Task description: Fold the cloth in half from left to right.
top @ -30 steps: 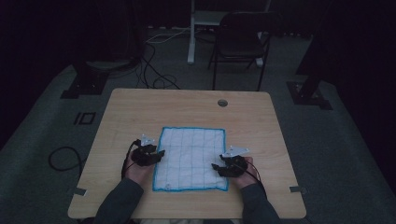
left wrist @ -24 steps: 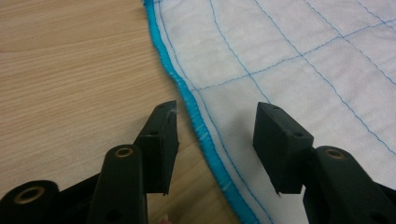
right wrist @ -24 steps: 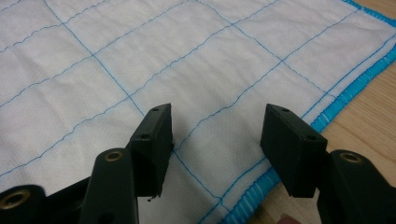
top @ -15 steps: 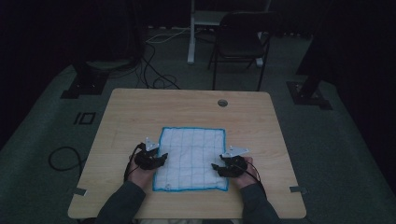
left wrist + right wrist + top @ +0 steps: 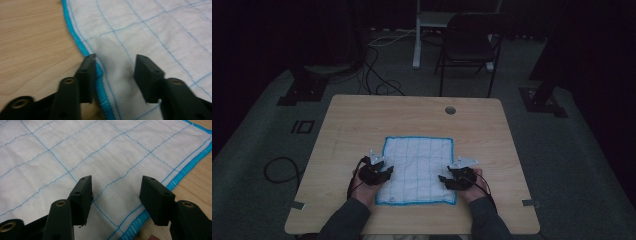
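Observation:
A white cloth [image 5: 418,167] with a blue hem and a thin blue grid lies flat on the wooden table [image 5: 362,125], near its front middle. My left gripper [image 5: 384,172] rests at the cloth's left edge. In the left gripper view it [image 5: 116,60] is open, its jaws straddling the blue hem [image 5: 98,72] with a slight raised fold of cloth between them. My right gripper [image 5: 444,179] is at the cloth's right edge. It [image 5: 116,181] is open in the right gripper view, low over the cloth [image 5: 75,152], with the hem [image 5: 185,168] beside its right jaw.
A round cable hole [image 5: 450,110] sits near the table's far edge. Behind the table stand a dark chair [image 5: 472,47] and a white post [image 5: 417,35], with cables [image 5: 377,75] on the floor. Black stand bases [image 5: 304,87] flank the table.
My left gripper has slid a little to the right and nearer, onto the cloth's left edge. The right gripper has hardly moved.

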